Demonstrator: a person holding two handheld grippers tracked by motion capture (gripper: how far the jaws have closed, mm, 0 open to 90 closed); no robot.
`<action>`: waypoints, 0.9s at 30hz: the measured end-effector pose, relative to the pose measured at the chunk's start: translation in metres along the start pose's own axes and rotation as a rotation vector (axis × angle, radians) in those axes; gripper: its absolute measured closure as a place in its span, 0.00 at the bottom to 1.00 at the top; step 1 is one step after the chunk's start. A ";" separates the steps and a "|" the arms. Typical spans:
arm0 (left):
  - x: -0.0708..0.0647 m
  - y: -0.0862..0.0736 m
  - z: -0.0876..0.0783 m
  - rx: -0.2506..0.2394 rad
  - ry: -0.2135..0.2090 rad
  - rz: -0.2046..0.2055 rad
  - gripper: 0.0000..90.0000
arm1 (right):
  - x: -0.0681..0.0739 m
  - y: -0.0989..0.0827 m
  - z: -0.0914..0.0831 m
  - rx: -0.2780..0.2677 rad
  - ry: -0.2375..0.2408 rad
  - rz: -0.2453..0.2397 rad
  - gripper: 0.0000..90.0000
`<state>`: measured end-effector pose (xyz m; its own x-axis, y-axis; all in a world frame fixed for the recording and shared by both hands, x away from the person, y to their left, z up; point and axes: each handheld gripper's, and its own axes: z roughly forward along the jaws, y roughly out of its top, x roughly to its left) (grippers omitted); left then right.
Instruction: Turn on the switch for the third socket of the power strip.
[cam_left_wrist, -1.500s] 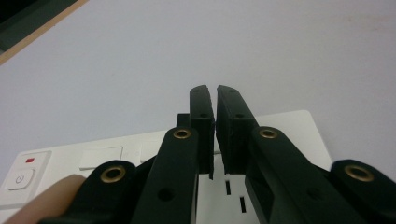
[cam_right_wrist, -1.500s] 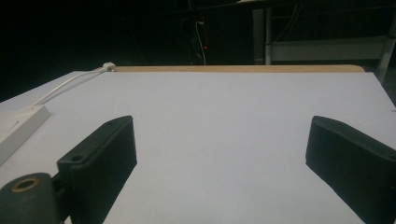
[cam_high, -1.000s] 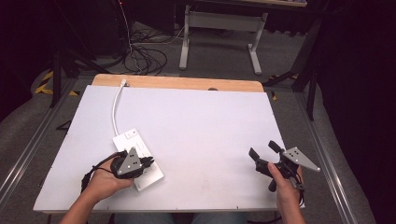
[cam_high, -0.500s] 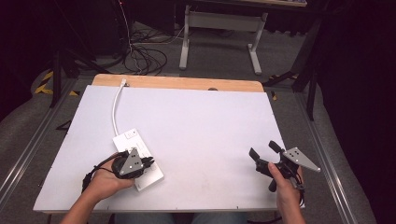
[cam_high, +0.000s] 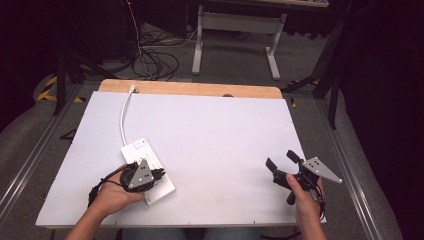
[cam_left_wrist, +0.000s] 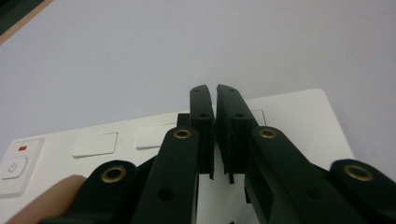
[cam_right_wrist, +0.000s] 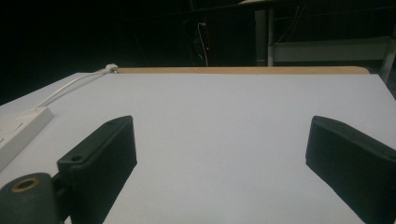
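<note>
A white power strip (cam_high: 141, 150) lies near the table's front left, its white cable (cam_high: 123, 112) running to the back edge. My left gripper (cam_high: 159, 174) rests over the strip's near end, held in a hand. In the left gripper view its jaws stand together above the strip (cam_left_wrist: 292, 116), the left gripper (cam_left_wrist: 215, 91) shut with nothing between the pads. A switch with a red mark (cam_left_wrist: 14, 167) sits at the strip's left end. My right gripper (cam_high: 281, 161) hovers at the front right, open and empty. In its own view the right gripper (cam_right_wrist: 219, 126) faces bare tabletop, the strip (cam_right_wrist: 18, 128) at far left.
The white table (cam_high: 225, 130) has a wooden strip (cam_high: 200, 89) along its back edge. Beyond it are loose cables on the floor (cam_high: 155, 60) and a metal desk frame (cam_high: 235, 30). Dark stands flank the table.
</note>
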<state>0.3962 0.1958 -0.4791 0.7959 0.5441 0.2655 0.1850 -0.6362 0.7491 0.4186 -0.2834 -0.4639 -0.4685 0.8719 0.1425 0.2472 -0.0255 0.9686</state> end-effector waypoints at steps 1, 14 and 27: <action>-0.001 0.000 0.000 -0.006 0.000 -0.009 0.95 | 0.001 0.000 0.001 0.000 0.003 0.000 0.10; 0.000 0.000 0.002 -0.007 0.005 -0.030 0.96 | 0.001 0.001 0.000 -0.006 0.005 0.002 0.10; 0.009 -0.003 0.000 0.002 0.053 -0.085 0.98 | -0.001 0.000 -0.004 -0.013 -0.006 0.011 0.10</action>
<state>0.4024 0.2023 -0.4787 0.7459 0.6240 0.2328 0.2517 -0.5877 0.7689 0.4155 -0.2865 -0.4629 -0.4611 0.8742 0.1520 0.2410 -0.0415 0.9696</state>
